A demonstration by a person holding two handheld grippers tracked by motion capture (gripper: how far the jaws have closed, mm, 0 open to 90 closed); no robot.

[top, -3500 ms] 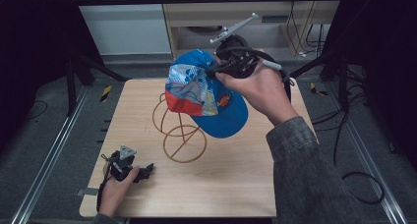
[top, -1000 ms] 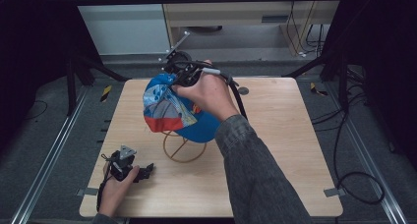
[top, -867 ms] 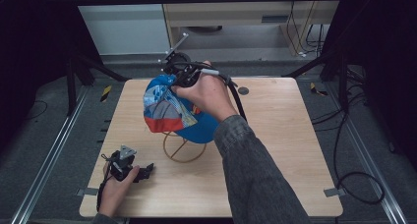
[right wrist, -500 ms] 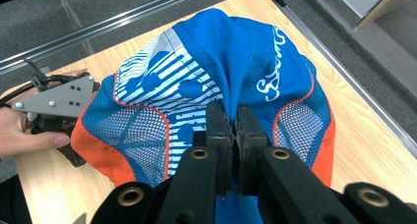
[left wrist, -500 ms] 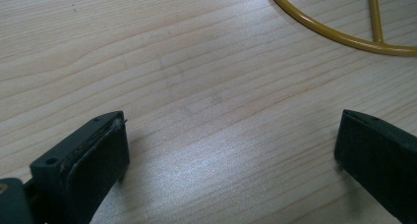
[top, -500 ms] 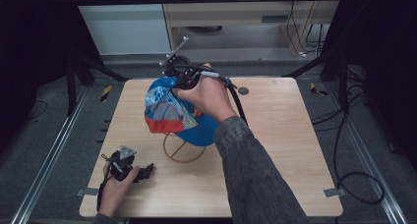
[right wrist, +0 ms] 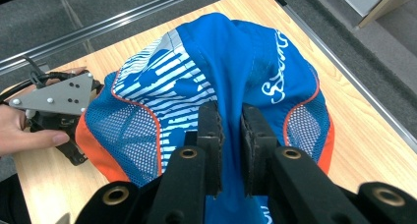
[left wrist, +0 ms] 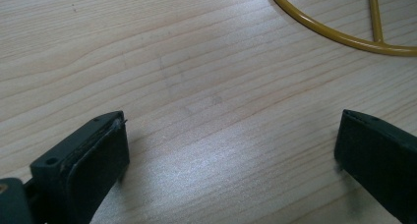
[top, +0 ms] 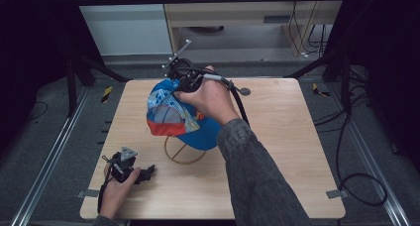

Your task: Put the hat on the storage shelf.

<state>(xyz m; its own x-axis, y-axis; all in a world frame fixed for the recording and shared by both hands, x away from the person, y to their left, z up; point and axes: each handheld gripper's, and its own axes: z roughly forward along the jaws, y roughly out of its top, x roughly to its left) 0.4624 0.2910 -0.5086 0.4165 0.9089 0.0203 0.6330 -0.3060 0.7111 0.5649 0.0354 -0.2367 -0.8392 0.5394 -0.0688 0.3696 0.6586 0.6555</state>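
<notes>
Above the wire stand (top: 184, 149), the right gripper (right wrist: 230, 123) fingers pinch the cap (top: 178, 114), best lowered centered; left gripper (top: 130, 167) fingers rest spread.

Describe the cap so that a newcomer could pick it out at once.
On the wooden table, find the yellow wire stand near the middle. The cap sits over it, pinched by the right gripper: the one bright blue fabric thing, with orange trim and white stripes.

Dim room w/ dark edges, table (top: 297, 137) lit from above, soft glare, near jaws blurred.
</notes>
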